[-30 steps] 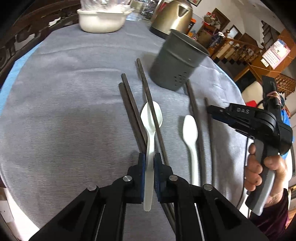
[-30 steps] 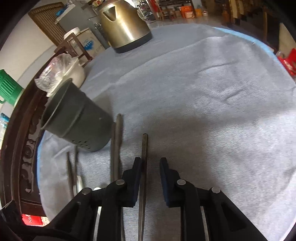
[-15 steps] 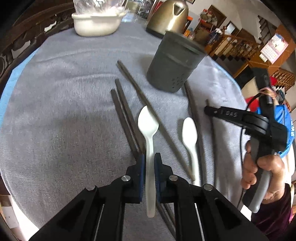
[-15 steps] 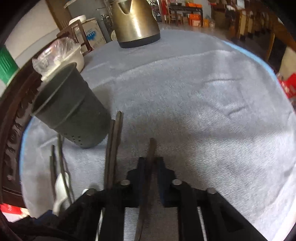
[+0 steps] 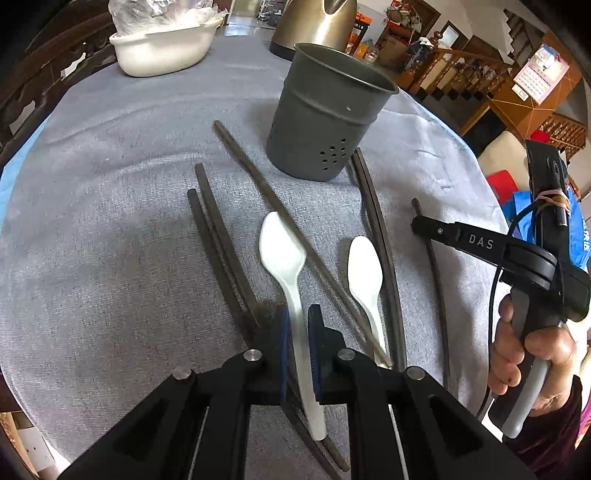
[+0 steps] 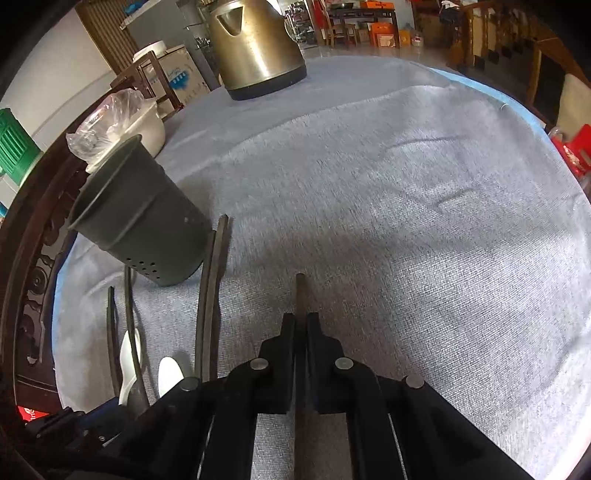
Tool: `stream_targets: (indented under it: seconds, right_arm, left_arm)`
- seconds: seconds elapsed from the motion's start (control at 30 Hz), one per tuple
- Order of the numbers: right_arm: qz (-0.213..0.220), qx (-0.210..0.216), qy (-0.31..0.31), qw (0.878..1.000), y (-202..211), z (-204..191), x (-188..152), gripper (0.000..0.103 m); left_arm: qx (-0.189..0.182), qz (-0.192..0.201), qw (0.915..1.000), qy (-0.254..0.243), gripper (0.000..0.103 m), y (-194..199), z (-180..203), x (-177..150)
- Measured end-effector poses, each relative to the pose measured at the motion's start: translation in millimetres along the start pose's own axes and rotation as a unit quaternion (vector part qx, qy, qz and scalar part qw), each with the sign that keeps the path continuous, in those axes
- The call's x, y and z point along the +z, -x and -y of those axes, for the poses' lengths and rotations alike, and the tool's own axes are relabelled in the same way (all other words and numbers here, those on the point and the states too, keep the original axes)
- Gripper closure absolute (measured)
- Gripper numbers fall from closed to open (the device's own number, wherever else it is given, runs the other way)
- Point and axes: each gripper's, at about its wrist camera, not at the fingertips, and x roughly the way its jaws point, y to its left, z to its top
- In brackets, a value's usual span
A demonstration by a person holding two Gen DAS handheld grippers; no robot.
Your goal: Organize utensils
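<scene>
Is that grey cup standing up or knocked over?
Upright. The grey cup stands on its base on the cloth, open mouth up; chopsticks and spoons lie flat around it.

Left wrist view: utensil holder (image 5: pixel 328 122) upright on tablecloth (image 5: pixel 110 221) at 12 o'clock. Kettle (image 5: pixel 314 22) behind it; bowl (image 5: pixel 162 48) at 11. Chopsticks (image 5: pixel 221 251) lying at 10, spoon (image 5: pixel 364 273) at 2, between further chopsticks (image 5: pixel 384 251).

Both tongs point steeply down, left tongs (image 5: pixel 296 325) and right tongs (image 6: pixel 301 332) clamped nearly closed.
</scene>
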Motion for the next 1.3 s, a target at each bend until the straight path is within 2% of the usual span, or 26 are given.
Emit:
stream_targets:
  seconds: [0.1,0.23,0.37,0.47,0.5,0.53,0.57,0.73,0.83,1.07,1.1,1.17,1.3]
  right_arm:
    - [-0.002,0.01,-0.007,1.0,2,2,-2,0.097]
    - [-0.005,0.046,-0.02,0.999,9,9,-10,0.097]
    - [-0.005,0.048,-0.03,0.998,18,18,-16,0.097]
    - [-0.021,0.057,-0.053,0.997,15,31,-15,0.097]
    - [-0.023,0.061,-0.058,0.996,13,34,-14,0.097]
    - [-0.025,0.064,-0.059,0.996,13,35,-13,0.097]
    - [-0.025,0.063,-0.056,0.996,13,35,-14,0.097]
    - [-0.03,0.062,-0.05,0.996,11,33,-12,0.097]
    - [-0.033,0.069,-0.054,0.996,11,37,-11,0.097]
    - [-0.039,0.065,-0.033,0.997,7,29,-7,0.097]
    - [-0.039,0.071,-0.033,0.996,7,29,-6,0.097]
    - [-0.034,0.082,-0.033,0.996,9,28,-5,0.097]
    - [-0.019,0.103,-0.038,0.994,18,28,-1,0.097]
  left_arm:
    - [-0.004,0.008,1.0,0.003,0.095,3,1,-1]
    - [-0.029,0.017,0.9994,0.003,0.095,14,4,-3]
    - [-0.054,-0.017,0.9984,-0.005,0.095,11,10,-3]
    - [-0.036,-0.037,0.9987,-0.003,0.092,4,10,-2]
    - [-0.033,-0.043,0.9985,0.001,0.089,2,9,-1]
    - [-0.034,-0.049,0.9982,0.007,0.077,0,8,1]
    - [-0.031,-0.051,0.9981,0.013,0.072,-1,6,3]
    - [0.005,-0.043,0.999,0.014,0.072,-6,6,21]
    - [0.027,-0.047,0.9985,-0.003,0.072,-15,9,32]
    - [0.03,-0.037,0.9986,-0.024,0.072,-26,13,46]
    - [0.028,-0.033,0.9986,-0.031,0.074,-26,15,47]
    - [0.027,-0.029,0.9983,-0.043,0.096,-28,17,48]
    - [0.027,-0.014,0.9985,-0.045,0.098,-25,15,50]
